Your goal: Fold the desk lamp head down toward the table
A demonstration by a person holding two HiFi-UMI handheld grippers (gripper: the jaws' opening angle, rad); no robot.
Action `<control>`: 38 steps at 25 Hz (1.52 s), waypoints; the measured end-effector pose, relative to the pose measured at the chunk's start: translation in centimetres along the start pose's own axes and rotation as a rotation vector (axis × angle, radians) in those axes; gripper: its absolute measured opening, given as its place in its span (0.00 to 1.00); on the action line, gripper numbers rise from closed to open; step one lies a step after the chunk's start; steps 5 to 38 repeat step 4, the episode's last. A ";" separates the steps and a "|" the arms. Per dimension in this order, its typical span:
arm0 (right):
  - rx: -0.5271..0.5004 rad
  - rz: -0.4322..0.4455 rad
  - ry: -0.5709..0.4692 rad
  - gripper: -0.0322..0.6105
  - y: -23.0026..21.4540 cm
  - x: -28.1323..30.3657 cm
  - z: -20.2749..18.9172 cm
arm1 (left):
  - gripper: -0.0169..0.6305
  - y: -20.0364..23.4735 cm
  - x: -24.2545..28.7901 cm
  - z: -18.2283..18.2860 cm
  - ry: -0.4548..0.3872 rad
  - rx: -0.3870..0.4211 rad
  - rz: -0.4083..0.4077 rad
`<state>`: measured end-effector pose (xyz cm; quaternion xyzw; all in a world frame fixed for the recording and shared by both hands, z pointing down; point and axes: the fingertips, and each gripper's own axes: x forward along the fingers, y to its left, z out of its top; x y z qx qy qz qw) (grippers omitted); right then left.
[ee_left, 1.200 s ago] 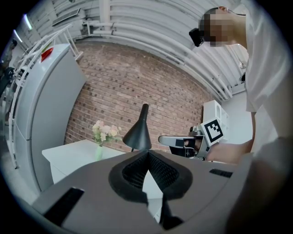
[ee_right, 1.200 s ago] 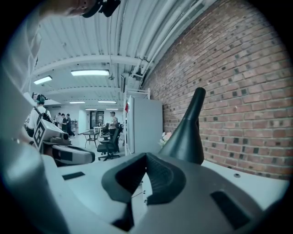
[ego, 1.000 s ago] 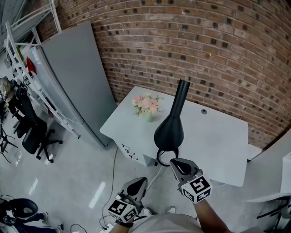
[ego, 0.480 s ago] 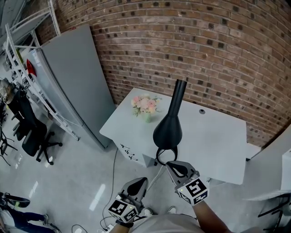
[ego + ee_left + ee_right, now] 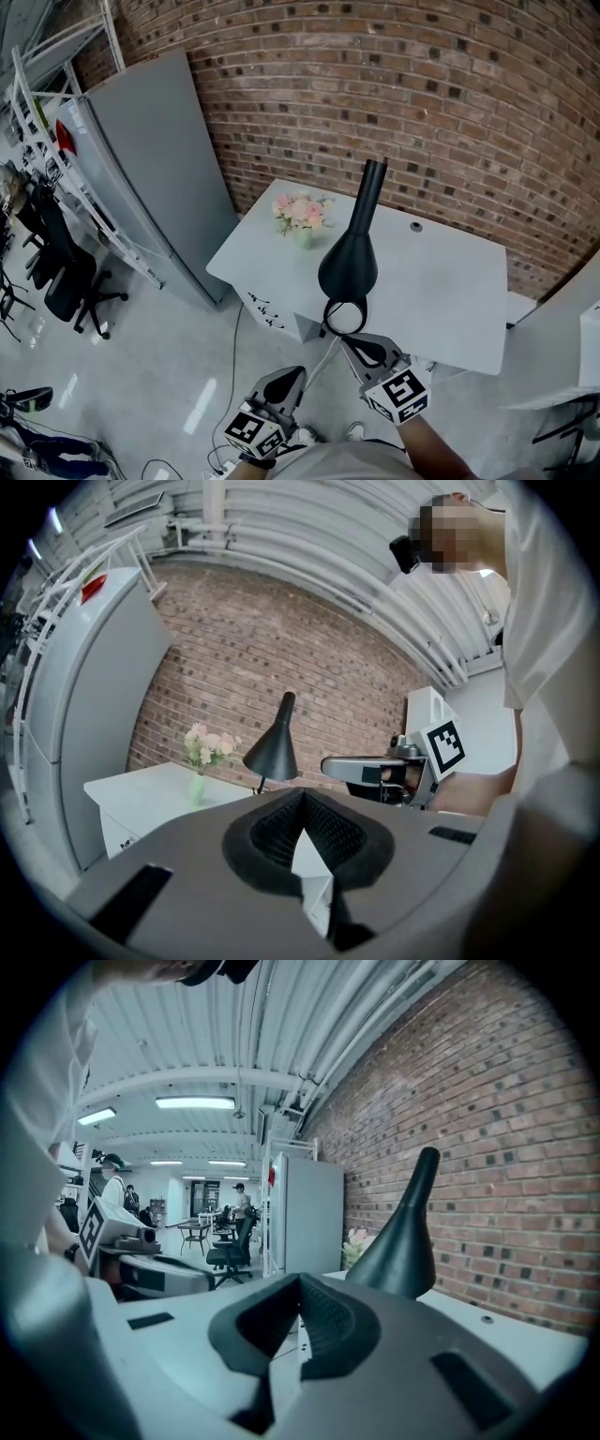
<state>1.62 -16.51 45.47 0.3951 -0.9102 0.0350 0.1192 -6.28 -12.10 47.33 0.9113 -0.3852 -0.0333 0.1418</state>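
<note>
A black desk lamp (image 5: pixel 349 267) stands at the near edge of the white table (image 5: pixel 441 291), its cone head wide end down and its neck slanting up toward the brick wall. A ring (image 5: pixel 345 317) sits below the cone. My right gripper (image 5: pixel 354 342) is shut and empty, its tips just short of that ring. My left gripper (image 5: pixel 292 373) hangs lower and to the left, off the table, also shut and empty. The left gripper view shows the lamp (image 5: pixel 273 747) and the right gripper (image 5: pixel 361 769) beside it. The right gripper view has the cone (image 5: pixel 403 1241) close at upper right.
A vase of pink flowers (image 5: pixel 302 217) stands on the table left of the lamp. A tall grey cabinet (image 5: pixel 159 159) is at the left against the brick wall (image 5: pixel 450 103). Office chairs (image 5: pixel 70 281) and shelving fill the far left. A cable (image 5: pixel 319 364) hangs below the table edge.
My right gripper has drawn back slightly toward me, so the lamp's ring now shows whole. The left gripper and the lamp have not moved.
</note>
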 end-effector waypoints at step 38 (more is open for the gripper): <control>0.001 0.000 0.011 0.08 0.7 0.0 -0.3 | 0.04 0.1 -0.5 -0.3 0.003 -0.016 0.000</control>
